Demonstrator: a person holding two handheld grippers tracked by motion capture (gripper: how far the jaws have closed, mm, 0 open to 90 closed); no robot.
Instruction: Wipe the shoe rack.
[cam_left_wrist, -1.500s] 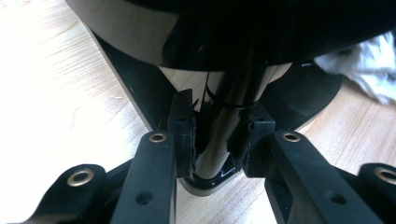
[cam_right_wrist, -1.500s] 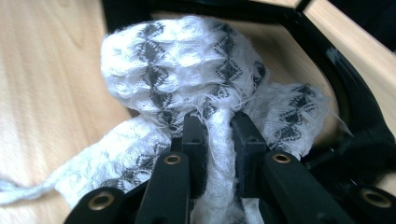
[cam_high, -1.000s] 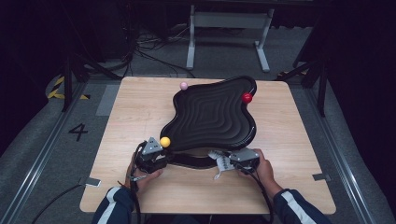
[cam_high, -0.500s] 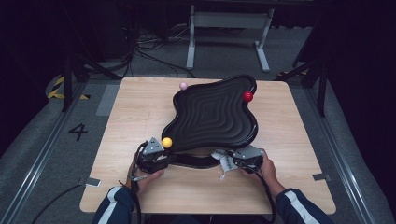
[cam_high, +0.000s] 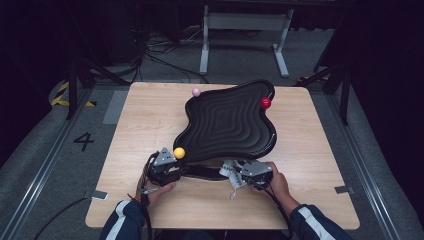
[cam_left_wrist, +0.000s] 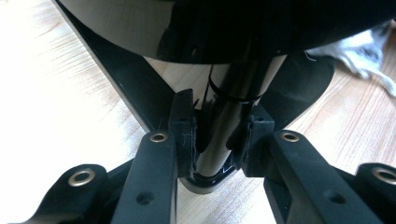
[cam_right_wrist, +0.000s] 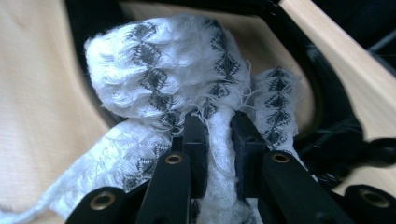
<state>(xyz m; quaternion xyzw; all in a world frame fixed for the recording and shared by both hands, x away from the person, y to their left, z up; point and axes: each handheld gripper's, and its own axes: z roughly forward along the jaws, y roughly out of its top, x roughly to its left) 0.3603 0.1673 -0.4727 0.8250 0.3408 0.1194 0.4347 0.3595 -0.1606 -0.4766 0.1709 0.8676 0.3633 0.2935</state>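
A black wavy tray (cam_high: 227, 122) stands on the wooden table (cam_high: 150, 125), raised on a flat black base (cam_high: 202, 173). A yellow ball (cam_high: 179, 153) caps its near left corner, a pink ball (cam_high: 196, 92) its far left and a red ball (cam_high: 265, 103) its far right. My left gripper (cam_high: 172, 167) (cam_left_wrist: 218, 122) is shut on a glossy black post (cam_left_wrist: 219, 140) under the tray's near left corner. My right gripper (cam_high: 234, 175) (cam_right_wrist: 218, 128) is shut on a white cloth with a grey diamond pattern (cam_right_wrist: 177, 65) (cam_high: 230, 172), bunched against the base at the tray's near edge.
A white metal stand (cam_high: 245, 30) and loose cables (cam_high: 155, 55) lie on the floor beyond the table. Bare wood (cam_high: 320, 165) stretches to the right of the tray. A "4" (cam_high: 83, 141) is marked on the floor at the left.
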